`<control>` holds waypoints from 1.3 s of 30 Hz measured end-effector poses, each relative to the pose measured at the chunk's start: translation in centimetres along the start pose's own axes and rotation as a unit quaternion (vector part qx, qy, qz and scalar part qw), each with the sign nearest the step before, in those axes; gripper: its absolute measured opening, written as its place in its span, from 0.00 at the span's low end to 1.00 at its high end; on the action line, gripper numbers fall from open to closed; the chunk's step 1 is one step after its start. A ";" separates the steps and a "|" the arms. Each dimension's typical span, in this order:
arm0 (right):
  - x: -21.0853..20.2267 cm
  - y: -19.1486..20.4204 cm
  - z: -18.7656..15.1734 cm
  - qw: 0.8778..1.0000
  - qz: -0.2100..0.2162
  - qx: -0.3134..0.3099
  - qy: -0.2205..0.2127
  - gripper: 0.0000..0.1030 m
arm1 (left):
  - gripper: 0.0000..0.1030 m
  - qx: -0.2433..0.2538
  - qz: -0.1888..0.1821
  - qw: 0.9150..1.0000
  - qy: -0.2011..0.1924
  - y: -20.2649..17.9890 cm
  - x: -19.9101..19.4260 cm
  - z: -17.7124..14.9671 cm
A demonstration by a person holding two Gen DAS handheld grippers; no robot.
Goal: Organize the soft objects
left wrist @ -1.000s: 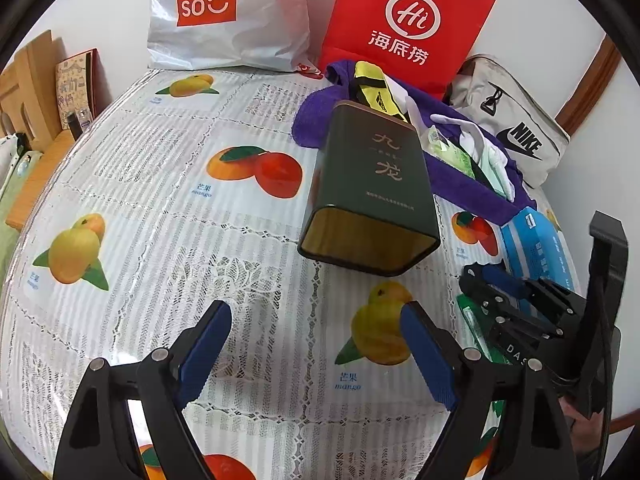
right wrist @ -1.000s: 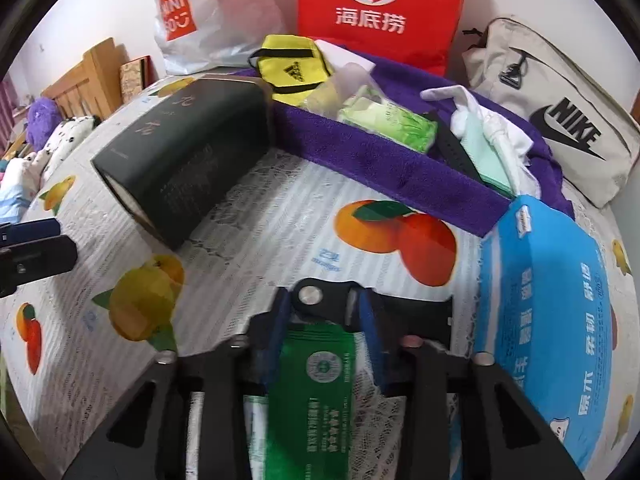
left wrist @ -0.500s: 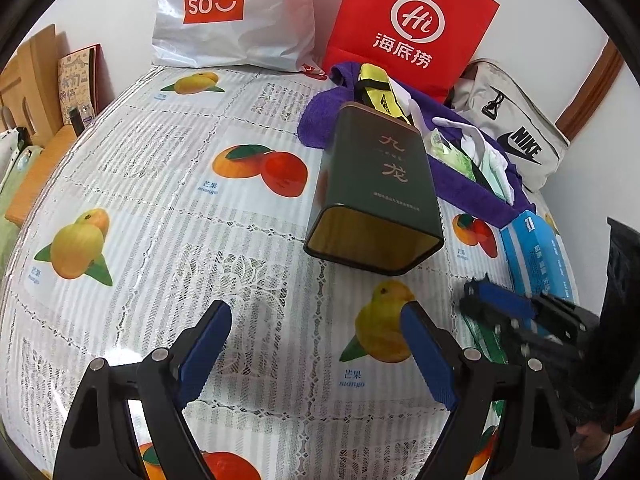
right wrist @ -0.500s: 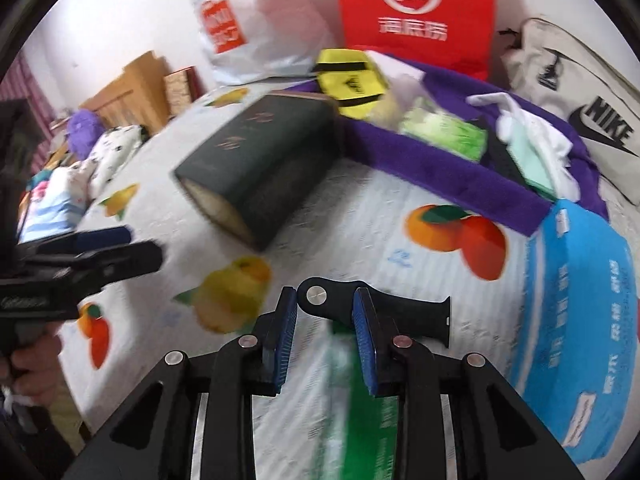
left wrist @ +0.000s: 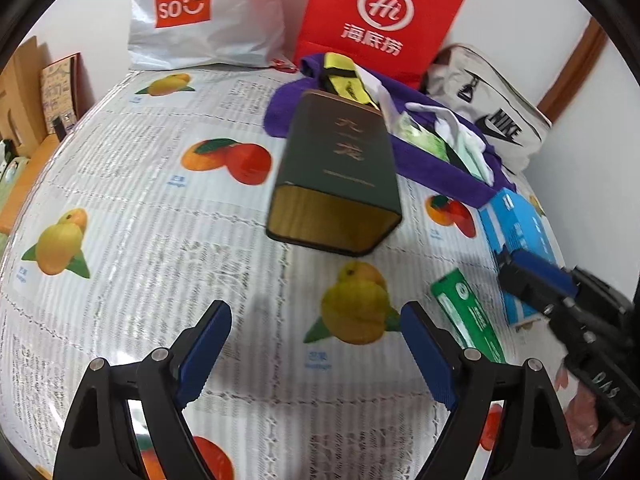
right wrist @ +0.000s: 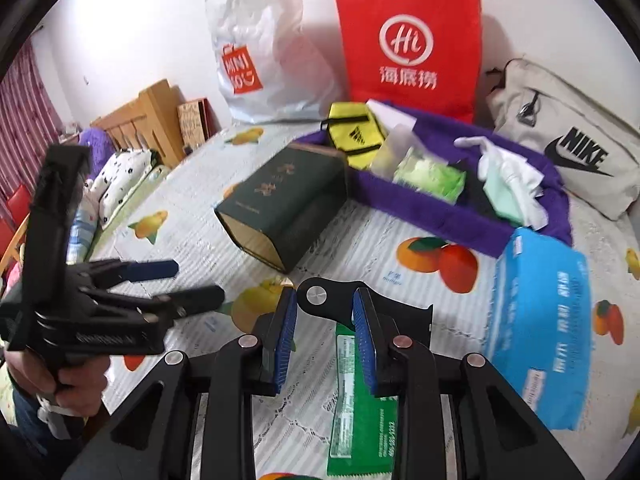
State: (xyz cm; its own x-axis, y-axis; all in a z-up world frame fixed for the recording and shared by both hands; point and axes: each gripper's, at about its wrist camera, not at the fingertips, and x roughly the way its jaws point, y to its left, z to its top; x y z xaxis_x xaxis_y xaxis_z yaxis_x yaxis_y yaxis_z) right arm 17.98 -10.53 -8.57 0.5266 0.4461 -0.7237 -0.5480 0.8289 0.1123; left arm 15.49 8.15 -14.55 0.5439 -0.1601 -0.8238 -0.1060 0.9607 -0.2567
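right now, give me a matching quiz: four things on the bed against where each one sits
Things:
1. green packet
2. blue tissue pack
3. dark tin
4. yellow pouch

Places:
A. on the purple towel, by the red bag
B. on its side mid-bed, open end toward the camera
C. flat under the right tongs
D. right of the green packet, near the Nike bag

Pairs: 1-C, 2-D, 3-B, 4-A
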 end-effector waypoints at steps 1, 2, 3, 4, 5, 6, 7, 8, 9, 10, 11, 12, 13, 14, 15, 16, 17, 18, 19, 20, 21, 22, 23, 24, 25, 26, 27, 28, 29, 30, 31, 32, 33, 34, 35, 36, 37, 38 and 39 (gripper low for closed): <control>-0.6 -0.1 0.0 1.000 -0.001 0.002 -0.006 0.28 | 0.83 0.003 -0.001 1.000 0.002 -0.2 0.0 -0.1; -1.0 -0.1 -0.1 1.000 -0.002 0.002 -0.009 0.28 | 0.83 0.006 -0.002 1.000 0.004 -0.5 0.1 -0.3; -1.6 -0.1 -0.2 1.000 -0.004 0.002 -0.015 0.28 | 0.83 0.011 -0.002 1.000 0.006 -0.9 0.2 -0.5; -2.1 -0.1 -0.3 1.000 -0.006 0.002 -0.020 0.28 | 0.83 0.015 -0.002 1.000 0.008 -1.3 0.2 -0.6; -2.7 -0.2 -0.4 1.000 -0.008 0.004 -0.025 0.28 | 0.83 0.017 -0.003 1.000 0.009 -1.5 0.3 -0.8; -3.3 -0.2 -0.5 1.000 -0.009 0.004 -0.028 0.28 | 0.83 0.021 -0.005 1.000 0.012 -2.0 0.4 -1.0; -3.9 -0.3 -0.6 0.999 -0.013 0.005 -0.033 0.28 | 0.83 0.025 -0.009 1.000 0.014 -2.4 0.5 -1.1; -4.5 -0.4 -0.8 0.999 -0.016 0.007 -0.039 0.28 | 0.83 0.029 -0.012 0.999 0.016 -2.8 0.6 -1.2; -5.1 -0.6 -0.9 0.999 -0.018 0.008 -0.042 0.28 | 0.83 0.035 -0.013 0.999 0.018 -3.4 0.7 -1.4; -5.5 -0.8 -1.0 0.999 -0.021 0.010 -0.045 0.28 | 0.83 0.040 -0.014 0.999 0.020 -3.9 0.8 -1.6; -6.2 -1.0 -1.1 0.998 -0.026 0.011 -0.049 0.28 | 0.83 0.047 -0.015 0.999 0.021 -4.6 0.8 -1.8; -6.5 -1.1 -1.2 0.998 -0.027 0.011 -0.051 0.28 | 0.83 0.053 -0.018 0.998 0.023 -5.2 0.9 -1.9; -7.0 -1.3 -1.3 0.998 -0.032 0.011 -0.054 0.28 | 0.83 0.057 -0.022 0.998 0.025 -5.8 1.0 -2.1; -7.5 -1.5 -1.4 0.998 -0.036 0.012 -0.057 0.28 | 0.83 0.060 -0.026 0.998 0.027 -6.1 1.1 -2.2; -8.0 -1.7 -1.5 0.997 -0.039 0.012 -0.060 0.28 | 0.83 0.062 -0.032 0.997 0.030 -6.6 1.4 -2.4; -8.4 -1.8 -1.6 0.997 -0.042 0.013 -0.062 0.28 | 0.83 0.063 -0.035 0.997 0.034 -7.0 1.6 -2.5; -8.9 -2.0 -1.7 0.997 -0.045 0.013 -0.065 0.28 | 0.83 0.065 -0.037 0.996 0.038 -7.5 2.0 -2.7; -9.3 -2.2 -1.9 0.996 -0.049 0.013 -0.068 0.28 | 0.83 0.068 -0.039 0.996 0.039 -7.9 2.3 -2.9; -9.7 -2.4 -2.0 0.996 -0.052 0.014 -0.070 0.28 | 0.83 0.071 -0.039 0.996 0.042 -8.4 2.5 -3.1; -10.1 -2.6 -2.1 0.996 -0.055 0.016 -0.073 0.28 | 0.83 0.074 -0.039 0.995 0.044 -8.9 2.8 -3.2; -10.5 -3.0 -2.3 0.995 -0.057 0.018 -0.074 0.28 | 0.83 0.077 -0.040 0.995 0.046 -9.4 3.1 -3.3; -10.7 -3.2 -2.4 0.995 -0.059 0.019 -0.074 0.28 | 0.83 0.079 -0.040 0.995 0.048 -10.0 3.5 -3.3; -10.9 -3.5 -2.6 0.995 -0.062 0.022 -0.076 0.28 | 0.83 0.079 -0.038 0.995 0.050 -10.3 3.7 -3.4; -11.1 -3.9 -2.8 0.995 -0.065 0.024 -0.077 0.28 | 0.83 0.079 -0.036 0.995 0.052 -10.8 4.0 -3.4; -11.3 -4.2 -3.0 0.994 -0.067 0.027 -0.076 0.28 | 0.83 0.078 -0.036 0.995 0.052 -11.1 4.2 -3.4; -11.3 -4.5 -3.1 0.994 -0.068 0.029 -0.075 0.28 | 0.83 0.076 -0.034 0.995 0.053 -11.5 4.5 -3.3; -11.4 -4.9 -3.3 0.994 -0.071 0.033 -0.074 0.28 | 0.83 0.075 -0.027 0.995 0.053 -12.0 4.8 -3.3; -11.4 -5.3 -3.5 0.994 -0.073 0.036 -0.073 0.28 | 0.83 0.077 -0.022 0.995 0.052 -12.4 5.1 -3.2; -11.5 -5.7 -3.8 0.994 -0.075 0.039 -0.071 0.28 | 0.83 0.077 -0.018 0.995 0.053 -12.8 5.3 -3.1; -11.6 -6.0 -3.9 0.994 -0.077 0.040 -0.070 0.28 | 0.83 0.075 -0.016 0.996 0.053 -13.2 5.5 -3.0; -11.7 -6.3 -4.1 0.994 -0.078 0.042 -0.071 0.28 | 0.85 0.073 -0.015 0.996 0.053 -13.5 5.8 -2.9; -11.8 -6.7 -4.3 0.993 -0.079 0.046 -0.070 0.28 | 0.87 0.070 -0.011 0.996 0.053 -13.8 6.0 -2.8; -11.9 -7.0 -4.5 0.993 -0.079 0.048 -0.069 0.28 | 0.89 0.068 -0.003 0.996 0.053 -14.2 6.3 -2.8; -11.9 -7.3 -4.6 0.993 -0.080 0.052 -0.070 0.28 | 0.91 0.070 0.006 0.996 0.051 -14.5 6.5 -2.7; -11.9 -7.6 -4.7 0.993 -0.080 0.054 -0.069 0.28 | 0.91 0.075 0.021 0.996 0.050 -15.0 6.9 -2.8; -11.9 -7.8 -4.8 0.993 -0.079 0.056 -0.069 0.28 | 0.91 0.085 0.046 0.994 0.048 -15.6 7.3 -2.9; -11.9 -8.1 -4.9 0.993 -0.078 0.058 -0.068 0.28 | 0.90 0.096 0.064 0.992 0.049 -16.1 7.6 -3.0; -11.8 -8.3 -5.0 0.993 -0.078 0.059 -0.067 0.28 | 0.91 0.107 0.081 0.990 0.047 -16.5 7.8 -3.1; -11.8 -8.4 -5.2 0.993 -0.078 0.061 -0.067 0.28 | 0.92 0.111 0.087 0.989 0.041 -16.6 7.9 -3.2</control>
State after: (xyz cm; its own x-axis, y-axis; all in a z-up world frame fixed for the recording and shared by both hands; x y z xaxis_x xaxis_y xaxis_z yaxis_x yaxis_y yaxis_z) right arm 13.03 -24.55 -4.46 0.6848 0.3424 -0.6433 -0.3738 0.9228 0.0932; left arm 18.83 -9.83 -18.40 0.4627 0.0030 -0.8865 -0.0019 1.0000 0.0024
